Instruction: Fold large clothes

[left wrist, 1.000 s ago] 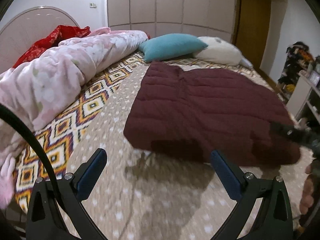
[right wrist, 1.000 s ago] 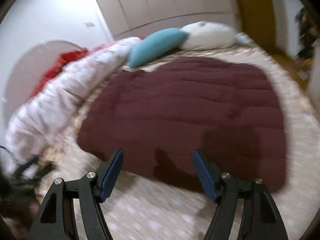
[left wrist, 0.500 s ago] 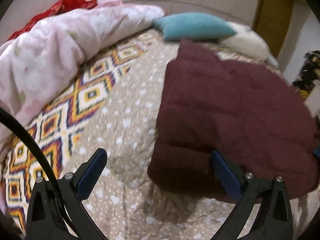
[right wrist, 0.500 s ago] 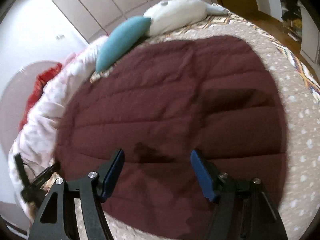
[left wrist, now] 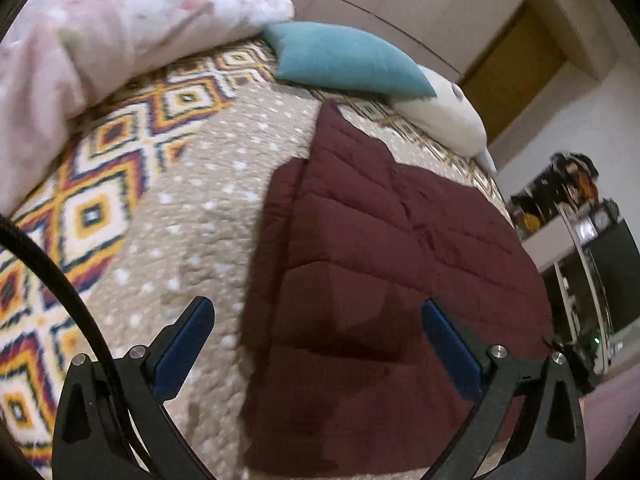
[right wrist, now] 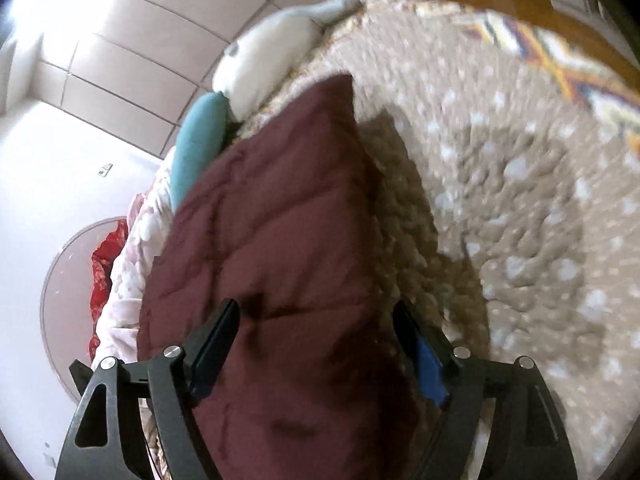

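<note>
A dark maroon quilted coat (left wrist: 384,280) lies spread flat on a bed, on a beige bedspread (left wrist: 208,208) dotted with white and bordered by a diamond pattern in orange, navy and white. The left tool (left wrist: 318,322) hangs just above the coat's near left corner, its blue-padded fingers (left wrist: 182,346) spread wide, one over the bedspread and the other over the coat, with nothing held between them. The right tool (right wrist: 316,326) is also wide open and empty-handed, tilted steeply, straddling the coat's right edge (right wrist: 280,248) so that the maroon fabric fills the gap between the fingers; whether the pads touch it cannot be told. Beyond the coat's far end a teal pillow (left wrist: 344,64) leans against a white pillow (left wrist: 444,120). A pink flowered duvet (left wrist: 100,36) is heaped along the left side of the bed, with a red cloth (right wrist: 106,256) behind it
</note>
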Demonstrator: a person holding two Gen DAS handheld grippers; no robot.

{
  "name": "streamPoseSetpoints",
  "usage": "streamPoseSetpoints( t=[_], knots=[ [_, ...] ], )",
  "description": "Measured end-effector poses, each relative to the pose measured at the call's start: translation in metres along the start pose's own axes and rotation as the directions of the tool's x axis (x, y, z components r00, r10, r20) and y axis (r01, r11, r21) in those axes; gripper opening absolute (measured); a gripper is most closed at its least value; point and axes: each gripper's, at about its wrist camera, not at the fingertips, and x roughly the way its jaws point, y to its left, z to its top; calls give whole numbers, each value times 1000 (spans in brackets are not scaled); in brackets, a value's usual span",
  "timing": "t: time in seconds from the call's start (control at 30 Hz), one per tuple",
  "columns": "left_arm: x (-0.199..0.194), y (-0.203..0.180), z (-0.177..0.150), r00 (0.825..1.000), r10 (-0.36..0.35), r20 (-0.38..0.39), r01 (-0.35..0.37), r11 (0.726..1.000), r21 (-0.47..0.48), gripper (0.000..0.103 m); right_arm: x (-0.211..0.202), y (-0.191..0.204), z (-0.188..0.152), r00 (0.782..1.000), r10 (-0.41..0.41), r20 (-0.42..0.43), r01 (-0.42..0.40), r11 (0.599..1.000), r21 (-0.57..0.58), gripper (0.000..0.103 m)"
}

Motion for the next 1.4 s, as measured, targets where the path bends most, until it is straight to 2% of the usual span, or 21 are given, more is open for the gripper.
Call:
streamPoseSetpoints(
  t=[0.07,0.13,0.23,0.33,0.5,0.57,0.67,0.8,0.9,1.07,1.23,1.4],
  knots=[
    [16,-4,3,999,-20,-27,21,999,27,103,13,-6,2,996,85,-31,-84,996,35,85],
    [34,-4,6,998,-33,-55,35,999,34,103,25,-8,3,989,136,-66,-133,990,49,86],
    [57,3,8,993,-63,-97,64,998,4,103,35,-6,3,986,137,-99,-135,991,27,89],
    [71,4,6,994,-51,-99,53,998,22,103,42,1,3,983,129,-129,-131,991,-5,92],
    [85,-7,-6,990,-3,-144,29,983,182,103,58,11,9,978,116,-172,-125,991,-40,98],
    [86,-10,-9,986,-12,-166,52,971,235,103,62,13,11,976,116,-184,-126,991,-47,101],
    [85,1,-5,977,-84,-197,125,970,209,103,69,16,12,974,115,-194,-127,990,-54,102],
    [76,10,-3,966,-133,-220,183,957,223,103,68,14,5,975,119,-188,-133,989,-64,102],
    [71,23,-2,958,-176,-226,215,963,161,103,67,12,1,977,119,-177,-136,987,-89,102],
    [85,25,0,952,-178,-250,228,955,188,103,72,17,-1,979,118,-168,-137,985,-101,102],
    [96,54,11,911,-320,-261,356,929,103,103,72,18,2,976,116,-183,-136,985,-102,103],
    [113,55,14,903,-315,-291,356,930,98,103,77,19,5,973,110,-204,-133,986,-102,103]
  ],
)
